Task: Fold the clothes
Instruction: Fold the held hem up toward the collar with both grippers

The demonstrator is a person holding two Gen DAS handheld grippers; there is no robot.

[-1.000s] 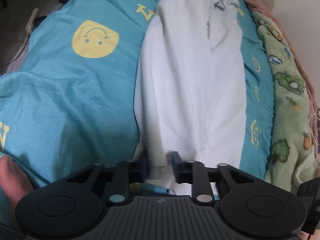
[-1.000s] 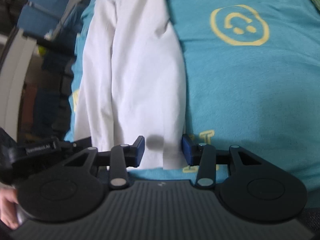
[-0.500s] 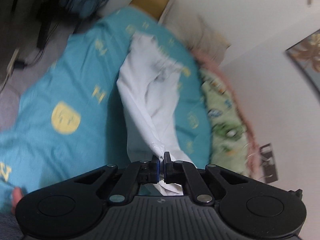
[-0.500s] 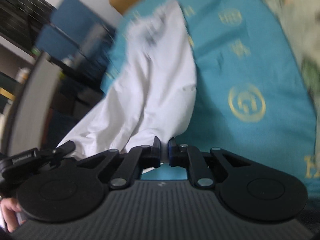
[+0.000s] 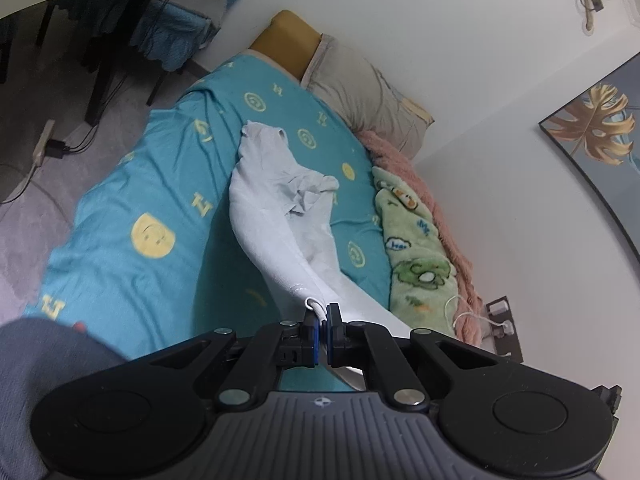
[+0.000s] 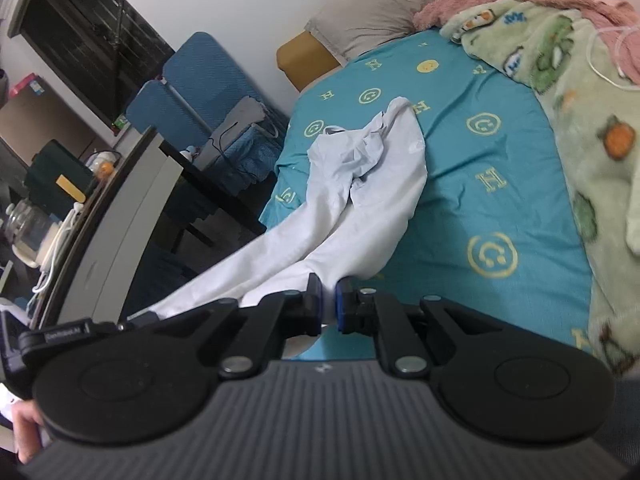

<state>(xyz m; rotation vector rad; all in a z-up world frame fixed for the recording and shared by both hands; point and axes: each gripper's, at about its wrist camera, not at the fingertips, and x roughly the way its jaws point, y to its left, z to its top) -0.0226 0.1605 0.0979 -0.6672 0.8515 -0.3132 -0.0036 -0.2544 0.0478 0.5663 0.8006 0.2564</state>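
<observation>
Left view: the left gripper [image 5: 323, 314] had its fingers pinched on the hem of the soft, rumpled white garment [image 5: 276, 216], which draped long over the teal bedsheet [image 5: 120, 220]. Right view: the right gripper [image 6: 328, 300] was clamped on the garment [image 6: 372, 200] too. A second earlier both sets of fingers were spread with the fabric lying flat; now the near end was lifted off the bed.

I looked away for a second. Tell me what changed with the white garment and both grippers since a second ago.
Both grippers were open around the hem; now the left gripper and right gripper have shut on the white garment and lifted its near end up and back. Its far end still lies on the teal bedspread.
</observation>
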